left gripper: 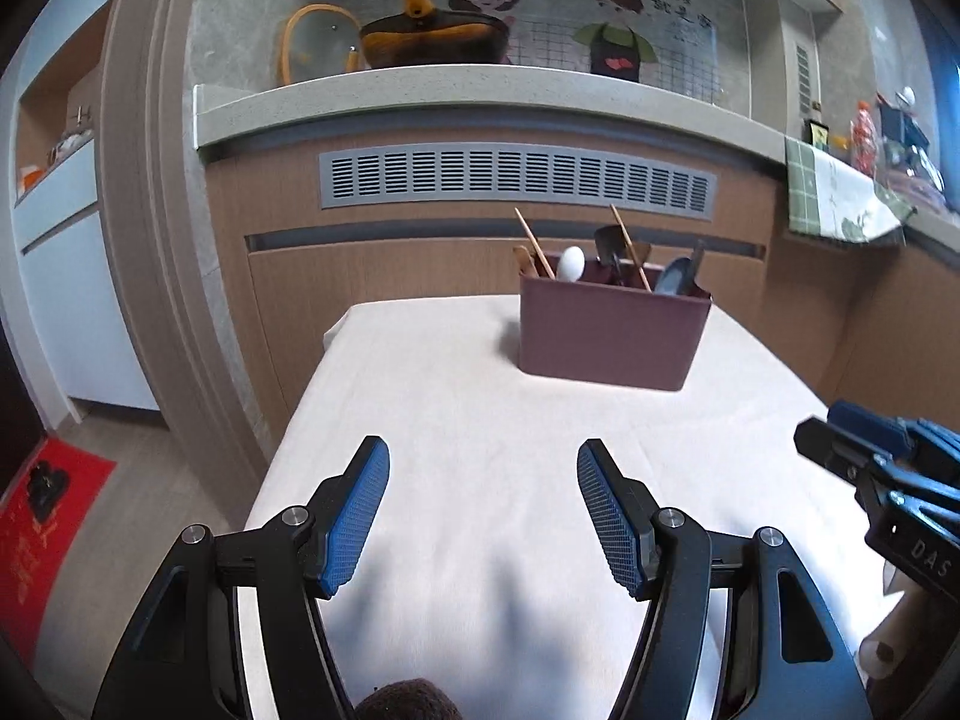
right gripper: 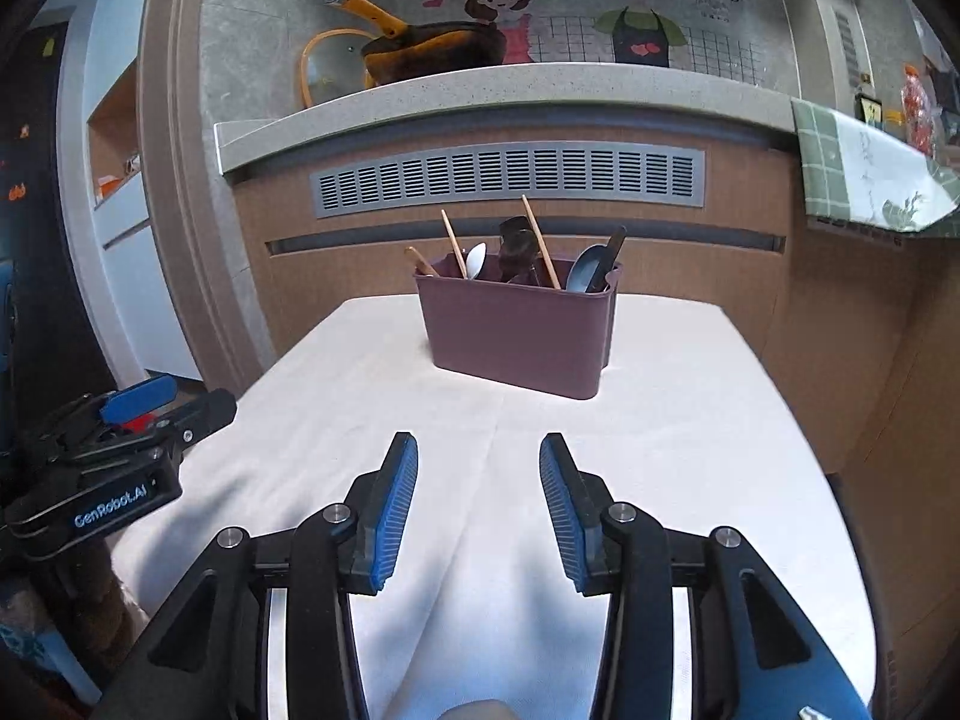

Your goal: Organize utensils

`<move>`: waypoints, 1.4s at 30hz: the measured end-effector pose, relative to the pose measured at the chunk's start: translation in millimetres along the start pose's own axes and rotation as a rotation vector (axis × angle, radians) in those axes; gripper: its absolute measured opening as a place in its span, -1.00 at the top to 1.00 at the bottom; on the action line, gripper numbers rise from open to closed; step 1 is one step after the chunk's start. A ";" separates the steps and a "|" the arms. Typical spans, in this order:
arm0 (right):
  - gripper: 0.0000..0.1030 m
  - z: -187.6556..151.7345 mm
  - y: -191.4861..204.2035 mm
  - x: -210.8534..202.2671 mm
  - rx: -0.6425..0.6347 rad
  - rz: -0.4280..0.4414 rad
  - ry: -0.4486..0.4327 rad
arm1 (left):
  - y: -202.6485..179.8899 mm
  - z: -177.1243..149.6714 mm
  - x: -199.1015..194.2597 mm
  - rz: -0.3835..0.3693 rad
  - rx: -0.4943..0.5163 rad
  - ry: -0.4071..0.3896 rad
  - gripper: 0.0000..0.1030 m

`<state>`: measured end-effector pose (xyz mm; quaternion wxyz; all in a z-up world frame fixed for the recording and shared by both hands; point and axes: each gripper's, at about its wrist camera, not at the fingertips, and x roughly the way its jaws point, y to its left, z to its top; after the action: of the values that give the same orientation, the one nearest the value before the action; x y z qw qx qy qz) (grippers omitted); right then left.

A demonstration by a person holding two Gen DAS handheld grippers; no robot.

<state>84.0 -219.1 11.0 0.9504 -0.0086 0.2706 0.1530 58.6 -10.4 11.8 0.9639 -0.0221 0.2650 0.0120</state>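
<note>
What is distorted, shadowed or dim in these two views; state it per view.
Left wrist view: fisheye bends the counter edge into an arc; soft shadows fall on the white tablecloth near the open left gripper; the holder is sharp. Right wrist view: same bowing, black corner vignette, shadow under the open right gripper, dim left side.

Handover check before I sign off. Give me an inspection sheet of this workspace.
Surface: table under a white cloth, bare around the holder.
Job's things: maroon utensil holder upright, holding chopsticks, spoons and dark utensils.
Clutter: nothing seen on the cloth.
Grippers: left gripper and right gripper both with jaws open, nothing between them.
Cables: nothing seen.
Surroundings: counter behind with an orange-handled pan and glass lid; red mat on the floor.
</note>
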 end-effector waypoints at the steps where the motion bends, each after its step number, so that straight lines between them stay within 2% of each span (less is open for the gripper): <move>1: 0.23 -1.2 2.1 -3.0 -0.013 -0.014 -0.012 | 0.3 -0.6 -2.1 -0.004 -0.003 0.001 -0.27; 5: 0.23 -4.6 4.6 -8.6 -0.029 -0.040 -0.029 | 2.9 1.4 -6.3 -0.003 -0.015 -0.006 -0.27; 42: 0.23 -7.7 -4.0 -9.4 0.002 -0.032 -0.015 | -3.8 -0.2 -2.9 -0.035 0.007 0.028 -0.27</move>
<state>73.7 -226.3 9.0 0.9547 -0.0109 0.2635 0.1377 56.2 -14.3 13.2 0.9602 -0.0235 0.2782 -0.0062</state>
